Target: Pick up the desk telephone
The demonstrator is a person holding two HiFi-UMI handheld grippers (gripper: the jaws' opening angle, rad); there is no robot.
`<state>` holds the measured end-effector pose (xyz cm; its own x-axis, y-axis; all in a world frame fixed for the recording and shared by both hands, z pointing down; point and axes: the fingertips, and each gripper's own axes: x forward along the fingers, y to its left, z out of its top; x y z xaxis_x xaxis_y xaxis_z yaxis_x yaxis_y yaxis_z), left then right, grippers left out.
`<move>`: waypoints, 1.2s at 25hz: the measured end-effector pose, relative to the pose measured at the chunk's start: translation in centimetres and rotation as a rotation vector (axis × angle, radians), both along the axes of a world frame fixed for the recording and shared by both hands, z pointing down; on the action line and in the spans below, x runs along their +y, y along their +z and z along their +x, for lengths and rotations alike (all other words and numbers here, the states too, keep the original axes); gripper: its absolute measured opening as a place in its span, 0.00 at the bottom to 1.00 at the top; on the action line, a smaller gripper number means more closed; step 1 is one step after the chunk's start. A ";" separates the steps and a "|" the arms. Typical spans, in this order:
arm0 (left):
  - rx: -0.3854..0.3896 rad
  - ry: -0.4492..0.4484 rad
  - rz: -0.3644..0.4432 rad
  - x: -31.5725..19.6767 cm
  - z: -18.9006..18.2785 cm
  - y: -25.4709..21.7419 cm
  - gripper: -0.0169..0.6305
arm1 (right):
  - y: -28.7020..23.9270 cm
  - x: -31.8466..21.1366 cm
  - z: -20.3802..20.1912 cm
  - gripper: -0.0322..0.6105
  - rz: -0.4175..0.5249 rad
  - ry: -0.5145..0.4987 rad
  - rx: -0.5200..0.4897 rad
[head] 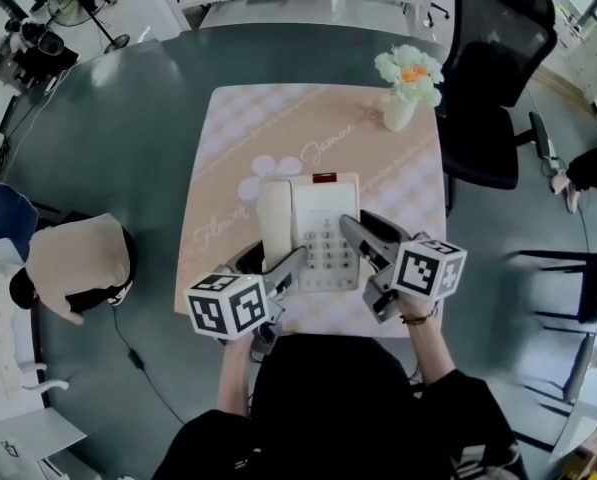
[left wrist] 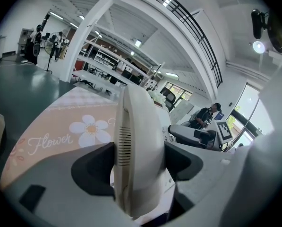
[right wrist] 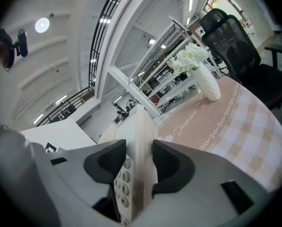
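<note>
Your left gripper (left wrist: 138, 164) is clamped across the handset (head: 275, 218) on the left flank of the desk telephone (head: 318, 230). The phone is over the near part of the pink tablecloth (head: 278, 118); whether it has cleared the cloth is hard to judge from here. Expect hard, smooth plastic, fairly light, but the handset probably only rests in its cradle, so keep the body level. Your right gripper (right wrist: 140, 167) is pinched on the thin right edge beside the keypad, which looks a narrow, slippery hold.
</note>
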<state>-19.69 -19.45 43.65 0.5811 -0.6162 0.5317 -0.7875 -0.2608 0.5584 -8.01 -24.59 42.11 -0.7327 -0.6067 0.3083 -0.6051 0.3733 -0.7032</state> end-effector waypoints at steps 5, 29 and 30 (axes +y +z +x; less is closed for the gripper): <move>-0.004 0.000 0.017 0.7 0.0 -1.1 0.51 | -1.1 0.7 0.1 0.31 0.015 0.005 -0.009; -0.027 -0.016 0.116 2.3 0.0 -5.7 0.51 | -5.8 2.6 0.0 0.30 0.102 -0.008 -0.060; -0.026 -0.016 0.117 2.3 0.0 -5.7 0.51 | -6.0 2.5 -0.1 0.30 0.112 -0.017 -0.069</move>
<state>-19.66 -17.18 37.96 0.5576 -0.6841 0.4702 -0.8059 -0.3104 0.5041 -8.11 -22.07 36.15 -0.7606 -0.6215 0.1878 -0.5493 0.4617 -0.6965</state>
